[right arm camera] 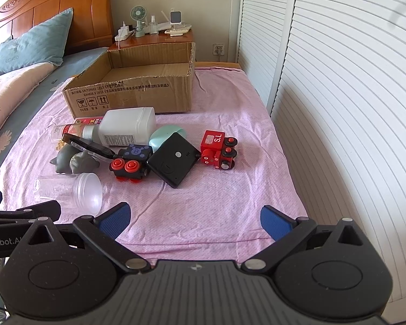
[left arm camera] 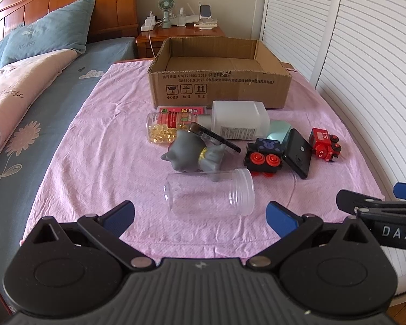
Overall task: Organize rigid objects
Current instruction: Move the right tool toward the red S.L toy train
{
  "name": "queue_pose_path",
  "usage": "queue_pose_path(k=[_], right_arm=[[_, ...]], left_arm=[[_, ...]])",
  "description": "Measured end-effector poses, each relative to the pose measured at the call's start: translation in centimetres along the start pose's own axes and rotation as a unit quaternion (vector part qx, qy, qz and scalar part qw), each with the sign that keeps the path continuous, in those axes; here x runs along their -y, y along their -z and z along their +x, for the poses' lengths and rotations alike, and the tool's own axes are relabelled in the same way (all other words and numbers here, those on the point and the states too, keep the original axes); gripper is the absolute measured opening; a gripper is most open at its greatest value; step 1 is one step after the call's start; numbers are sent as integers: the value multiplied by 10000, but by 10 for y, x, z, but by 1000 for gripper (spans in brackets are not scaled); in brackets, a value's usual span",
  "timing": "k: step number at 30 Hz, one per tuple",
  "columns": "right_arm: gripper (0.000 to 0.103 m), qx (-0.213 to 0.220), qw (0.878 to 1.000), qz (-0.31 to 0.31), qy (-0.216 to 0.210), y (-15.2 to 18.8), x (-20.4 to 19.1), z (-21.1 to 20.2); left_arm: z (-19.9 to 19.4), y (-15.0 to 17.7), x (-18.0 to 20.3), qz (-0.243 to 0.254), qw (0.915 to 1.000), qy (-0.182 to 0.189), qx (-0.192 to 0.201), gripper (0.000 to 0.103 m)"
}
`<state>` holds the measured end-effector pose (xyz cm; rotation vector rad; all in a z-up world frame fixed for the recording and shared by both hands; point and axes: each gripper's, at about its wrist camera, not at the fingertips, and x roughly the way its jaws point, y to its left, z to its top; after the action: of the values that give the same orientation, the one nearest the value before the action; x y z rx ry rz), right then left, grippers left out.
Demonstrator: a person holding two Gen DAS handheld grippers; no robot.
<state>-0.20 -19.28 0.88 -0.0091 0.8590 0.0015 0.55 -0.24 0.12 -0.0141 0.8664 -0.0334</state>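
An open cardboard box (left arm camera: 219, 86) (right arm camera: 130, 94) stands at the far side of a pink cloth (left arm camera: 108, 135). In front of it lie a white bottle (left arm camera: 241, 120) (right arm camera: 127, 126), a capsule bottle (left arm camera: 162, 130), a grey cat figure (left arm camera: 189, 154) (right arm camera: 70, 161), a dark phone (left arm camera: 216, 138), a black toy car with red wheels (left arm camera: 265, 157) (right arm camera: 131, 163), a black square device (left arm camera: 297, 153) (right arm camera: 174, 159), a red toy train (left arm camera: 324, 145) (right arm camera: 219, 150) and a clear jar (left arm camera: 208, 195) (right arm camera: 67, 192) on its side. My left gripper (left arm camera: 200, 214) is open just short of the jar. My right gripper (right arm camera: 195, 220) is open and empty over bare cloth.
The cloth covers a bed with a blue sheet and pillows (left arm camera: 46, 35) on the left. White louvred doors (right arm camera: 338, 81) run along the right. A wooden nightstand (left arm camera: 181, 32) with a fan and chargers stands behind the box. A mint round object (right arm camera: 165, 135) lies behind the black device.
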Motion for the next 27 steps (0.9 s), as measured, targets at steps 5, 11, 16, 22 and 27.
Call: queue_pose_path(k=[5, 11, 16, 22, 27], right_arm=[[103, 1, 10000, 3, 5, -1, 0, 0], [103, -8, 10000, -2, 25, -2, 1, 1], [103, -5, 10000, -4, 36, -2, 1, 1], [103, -17, 10000, 0, 37, -2, 2, 3], [103, -5, 10000, 1, 32, -2, 4, 4]], left_arm=[[1, 0, 0, 7, 10000, 4, 4, 102], [2, -1, 1, -1, 10000, 17, -14, 102], [3, -2, 2, 2, 10000, 13, -12, 102], [4, -2, 3, -2, 10000, 30, -22, 102], [7, -4, 5, 2, 10000, 48, 8, 102]])
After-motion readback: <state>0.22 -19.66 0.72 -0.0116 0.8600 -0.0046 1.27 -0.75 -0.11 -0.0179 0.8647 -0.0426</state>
